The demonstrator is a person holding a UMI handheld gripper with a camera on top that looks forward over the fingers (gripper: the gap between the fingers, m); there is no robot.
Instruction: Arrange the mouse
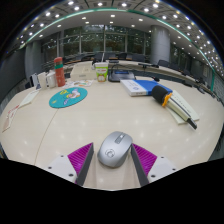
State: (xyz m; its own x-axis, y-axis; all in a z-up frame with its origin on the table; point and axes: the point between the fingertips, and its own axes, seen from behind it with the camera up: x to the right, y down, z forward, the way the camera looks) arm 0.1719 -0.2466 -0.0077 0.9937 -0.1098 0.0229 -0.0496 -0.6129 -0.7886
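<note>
A grey wireless mouse lies on the pale table, its rear half between my fingers and its front reaching just ahead of them. My gripper is closed in on it. The left pad and the right pad touch the mouse's two sides at their tips. The mouse still rests on the tabletop.
Beyond the mouse lie a round teal mat to the left, books and a blue folder ahead, and a black-and-orange tool to the right. A red bottle and a cup stand at the back.
</note>
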